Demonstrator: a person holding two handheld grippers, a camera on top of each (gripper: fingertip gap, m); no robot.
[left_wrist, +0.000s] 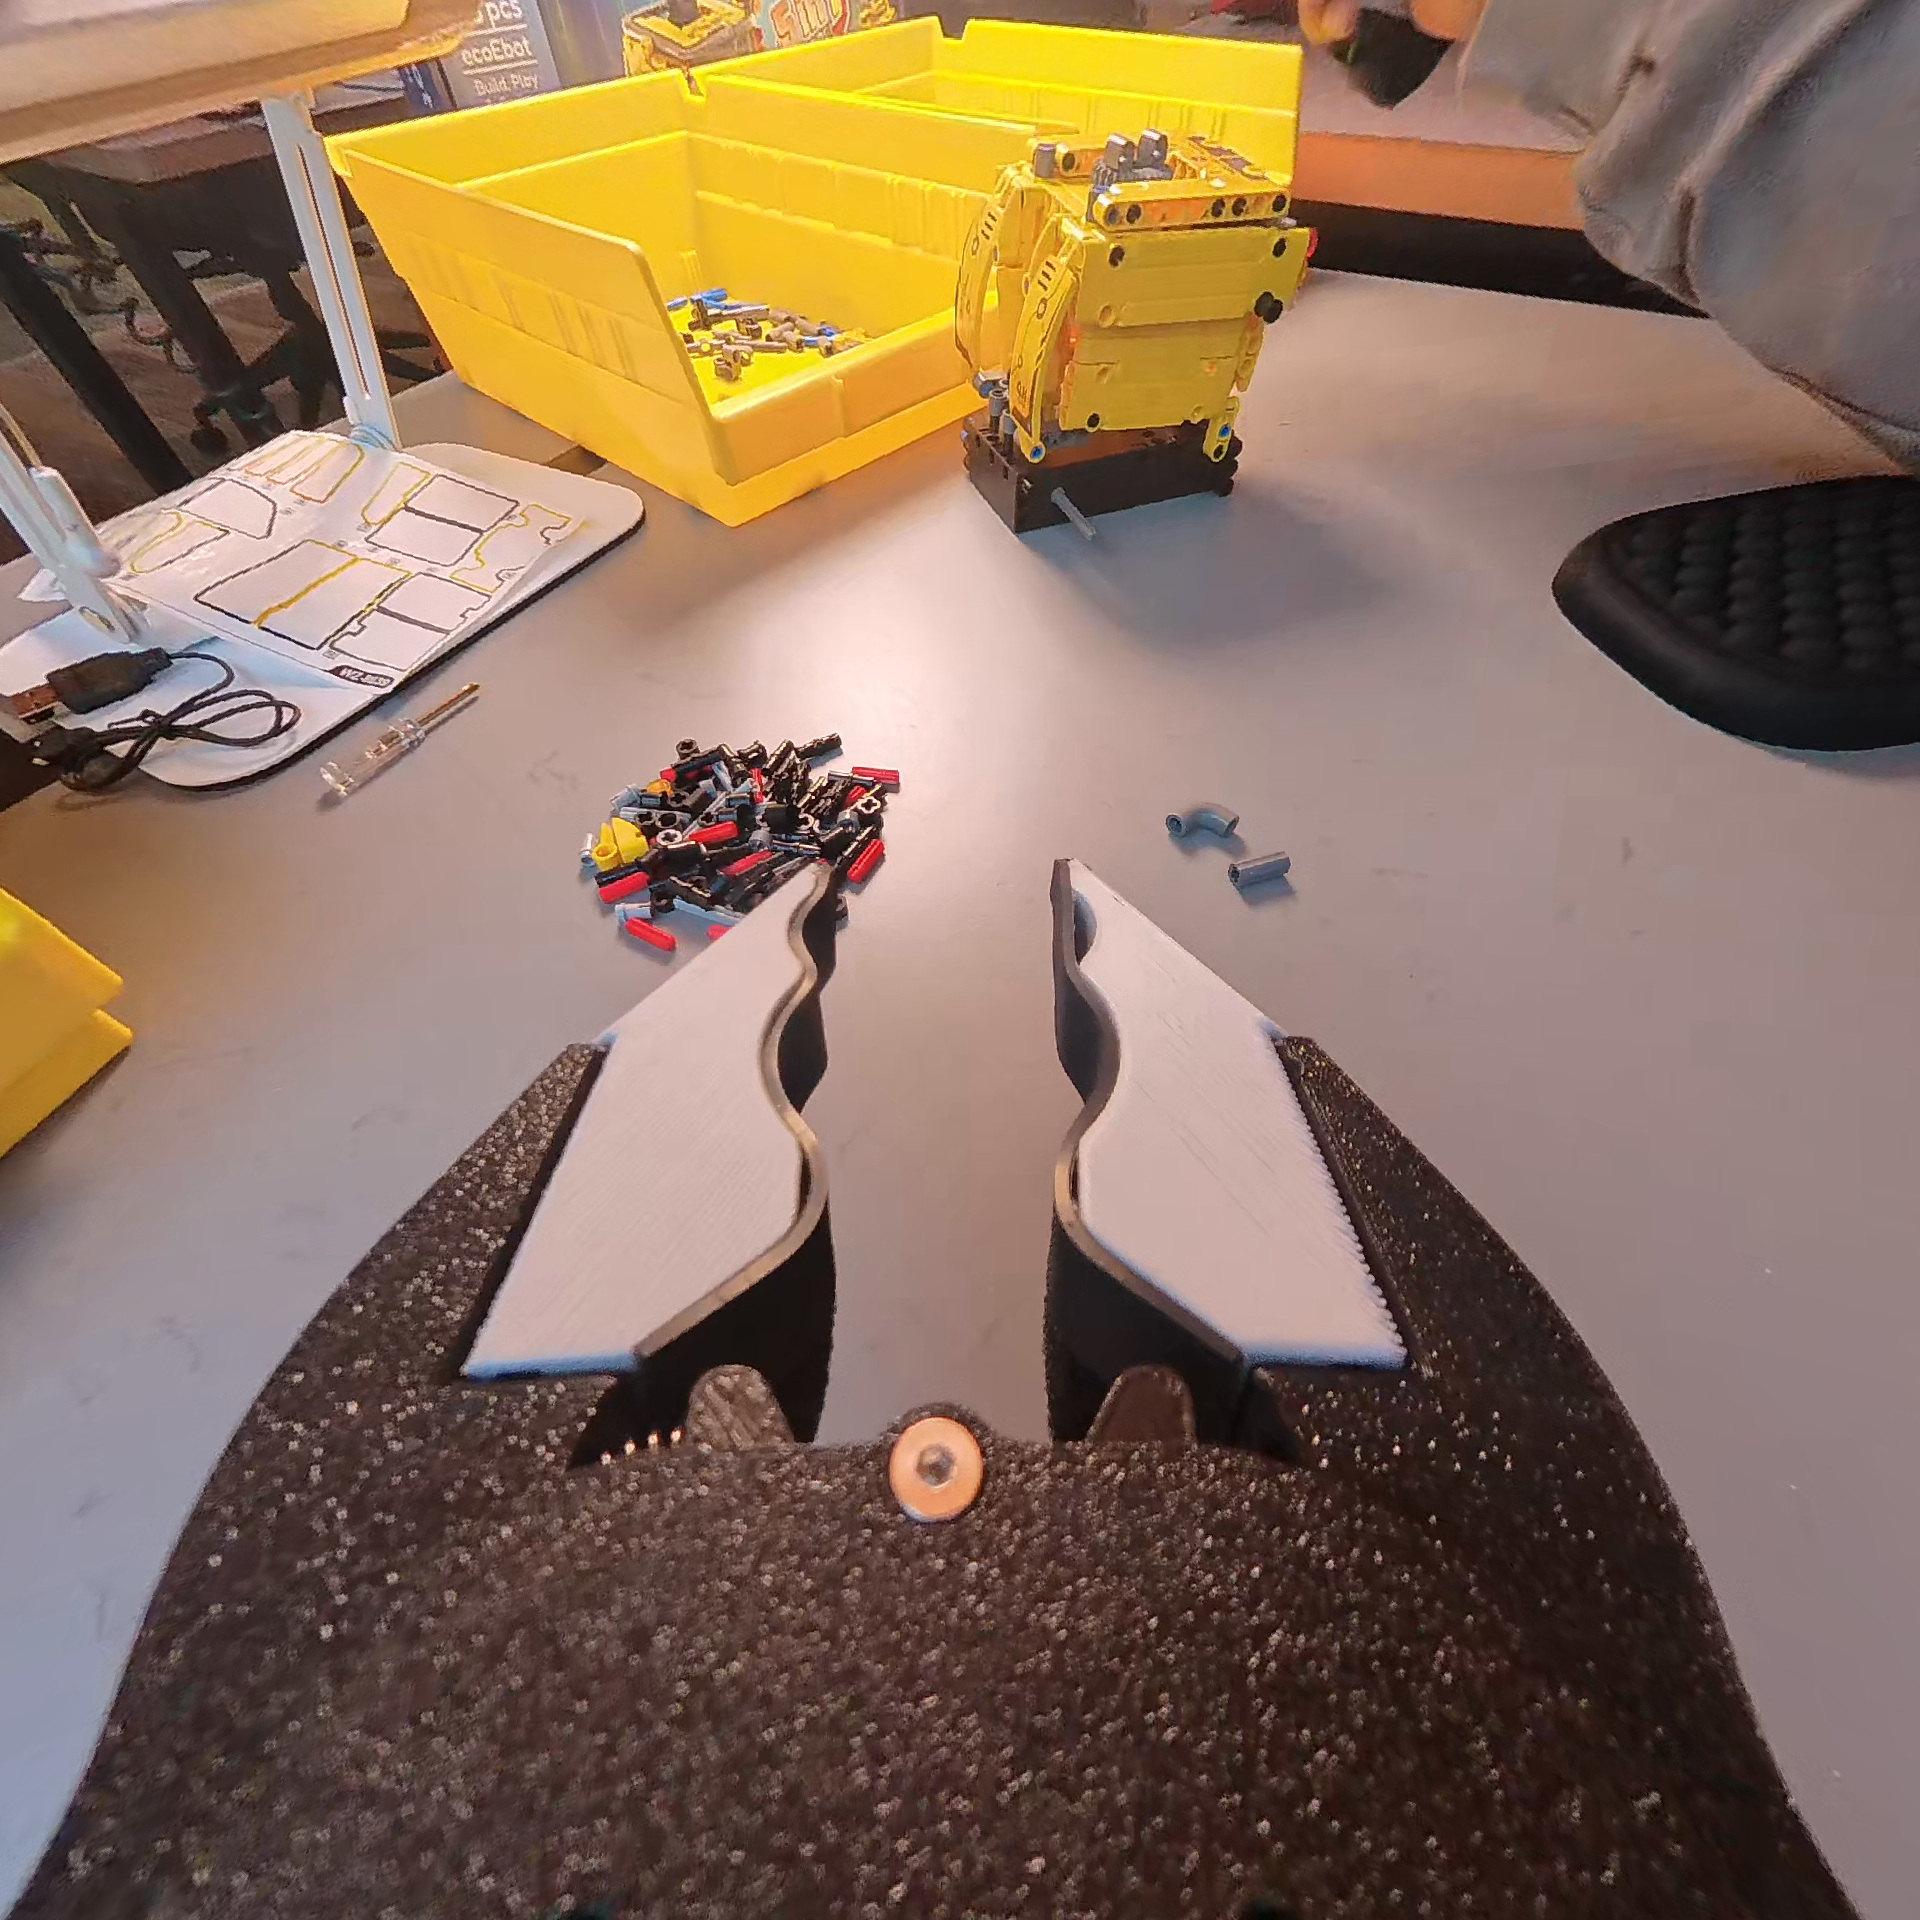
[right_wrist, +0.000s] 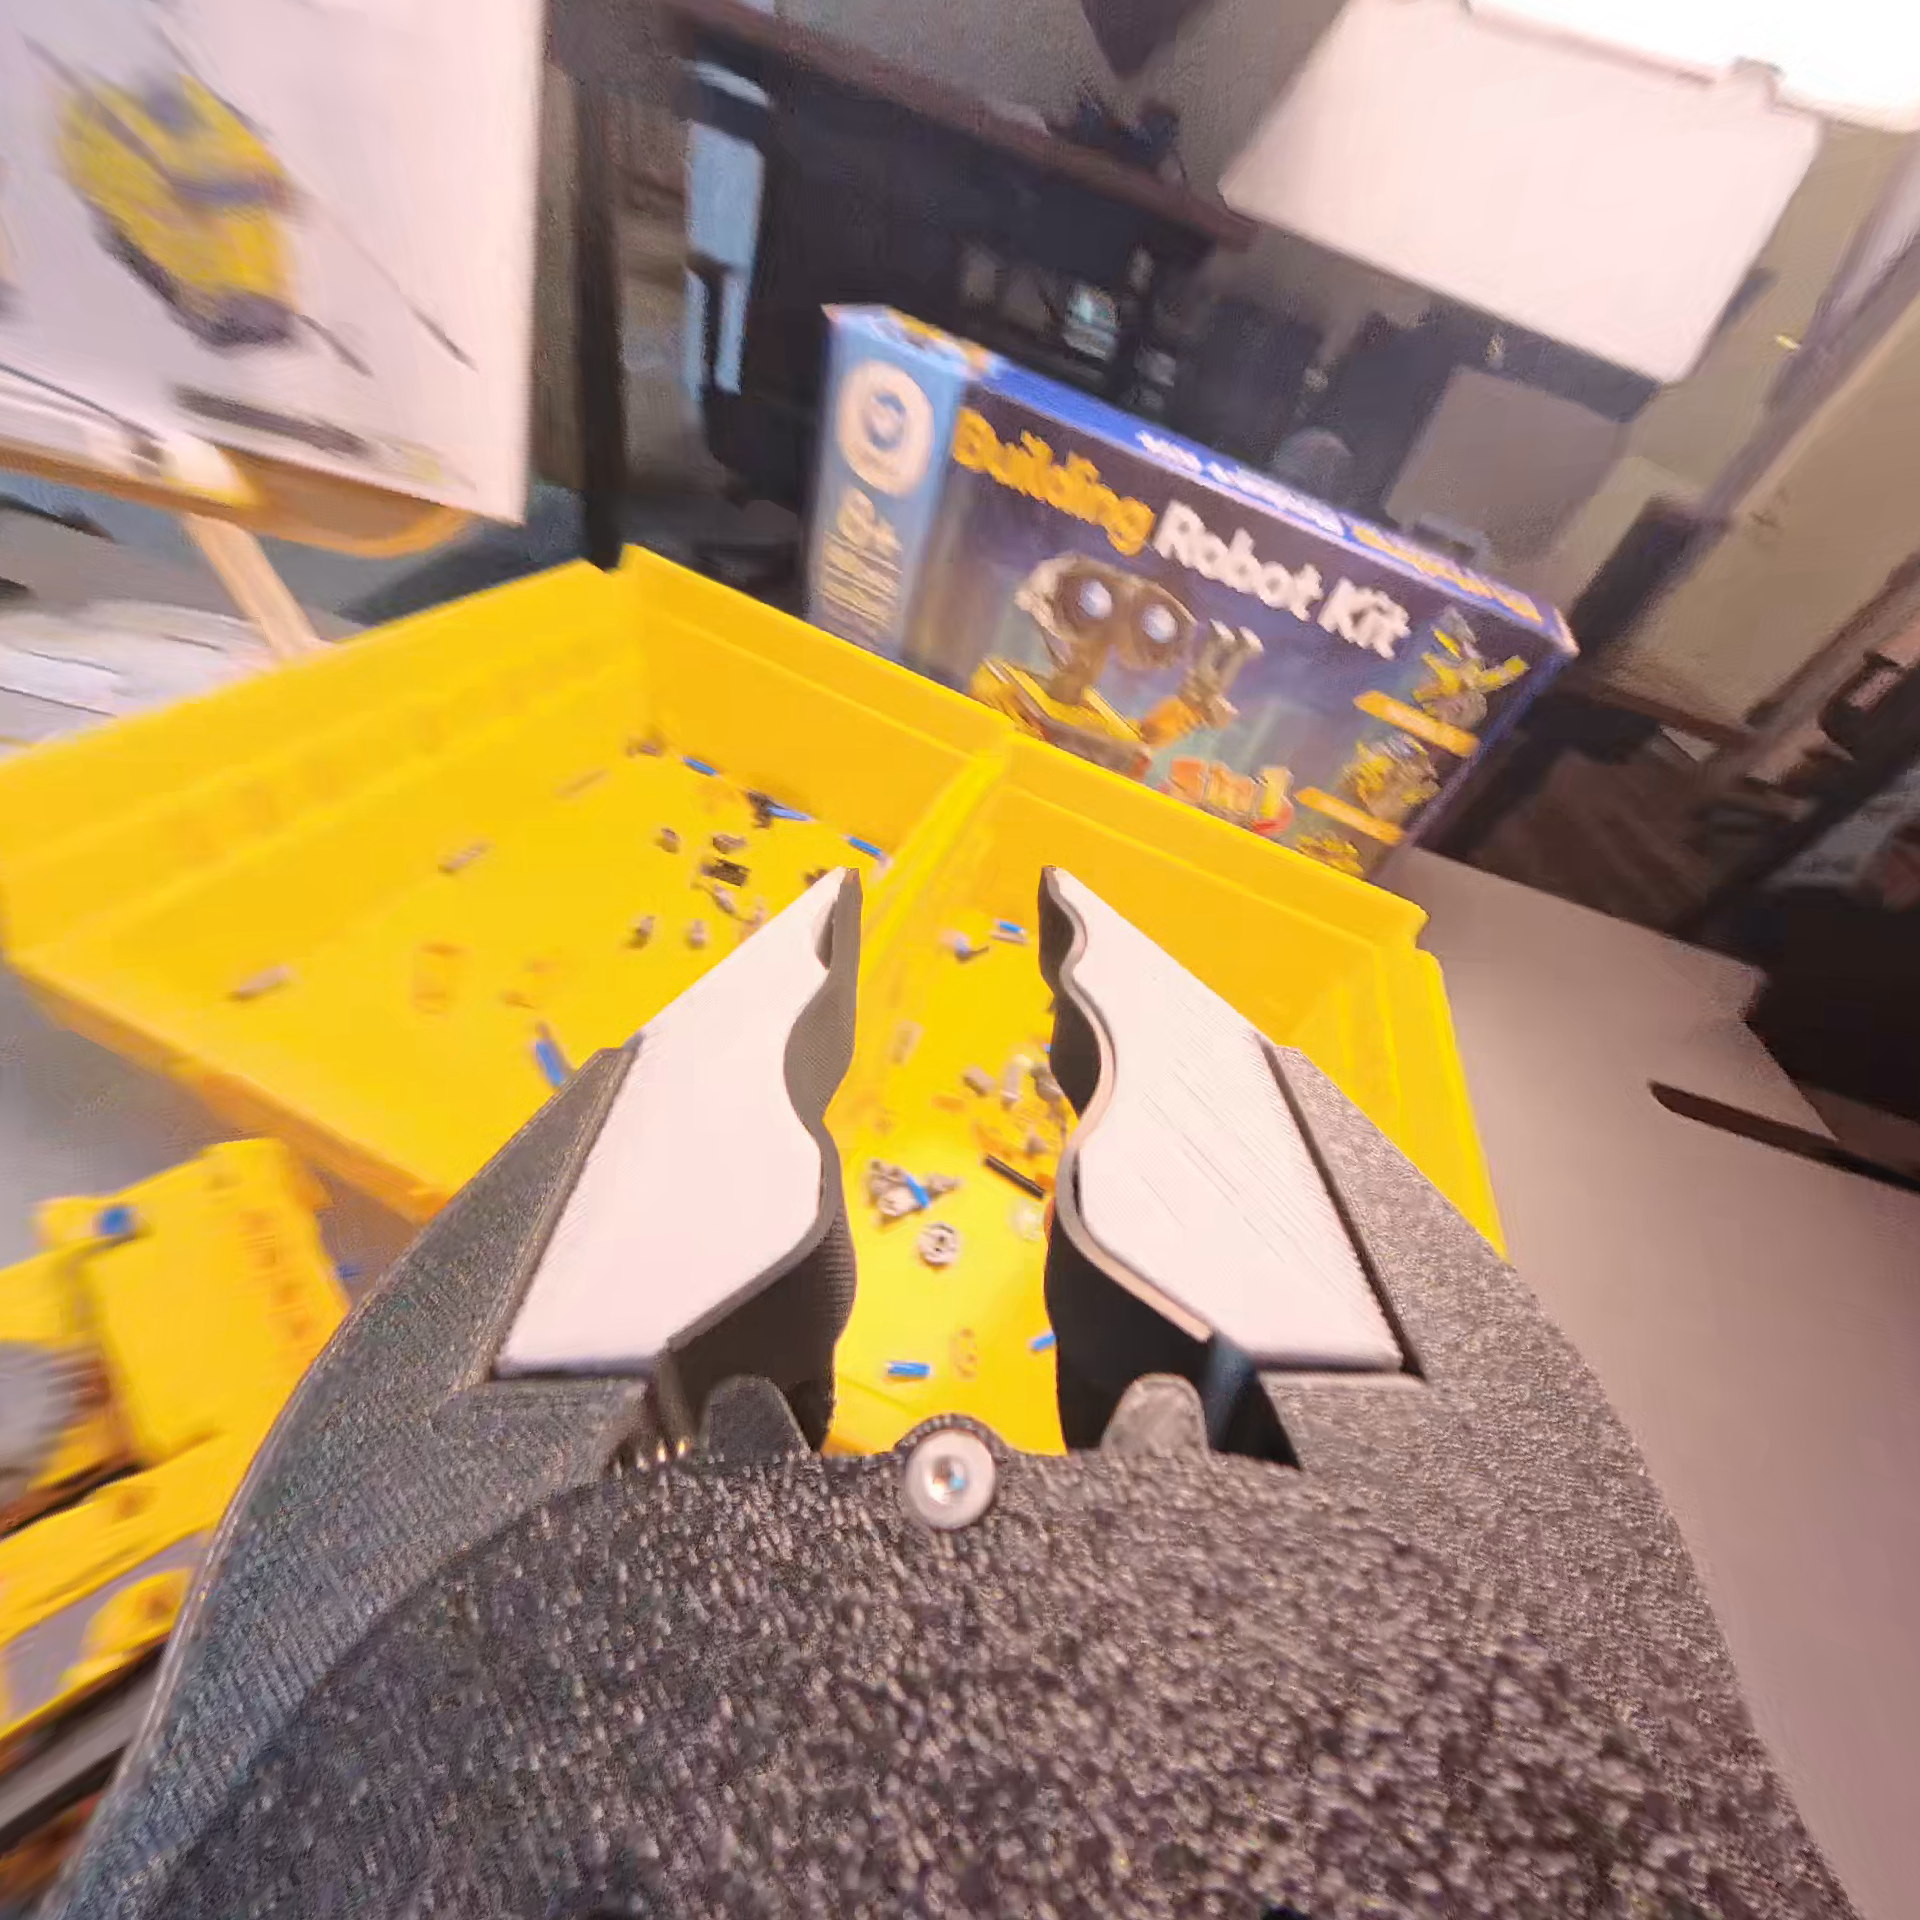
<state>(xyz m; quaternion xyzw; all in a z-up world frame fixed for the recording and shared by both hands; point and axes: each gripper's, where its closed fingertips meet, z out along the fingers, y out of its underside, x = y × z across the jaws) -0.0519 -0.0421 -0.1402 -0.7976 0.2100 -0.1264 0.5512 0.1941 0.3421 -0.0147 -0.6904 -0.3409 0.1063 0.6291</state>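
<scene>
My left hand-held gripper (left_wrist: 940, 883) released and empty over the grey desk (left_wrist: 1455, 987), its left fingertip by the pile of small black and red pieces (left_wrist: 743, 831), two grey connectors (left_wrist: 1231, 844) just right, my right hand-held gripper (right_wrist: 948, 894) spread empty above a yellow bin (right_wrist: 1351, 997) of scattered bits, kit box (right_wrist: 1174, 623) behind

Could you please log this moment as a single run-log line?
left tool: open, empty, beside parts pile | right tool: open, empty, above yellow bins

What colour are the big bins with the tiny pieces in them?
The bins are bright yellow, plain, no pattern. The left wrist view shows them best.
</scene>
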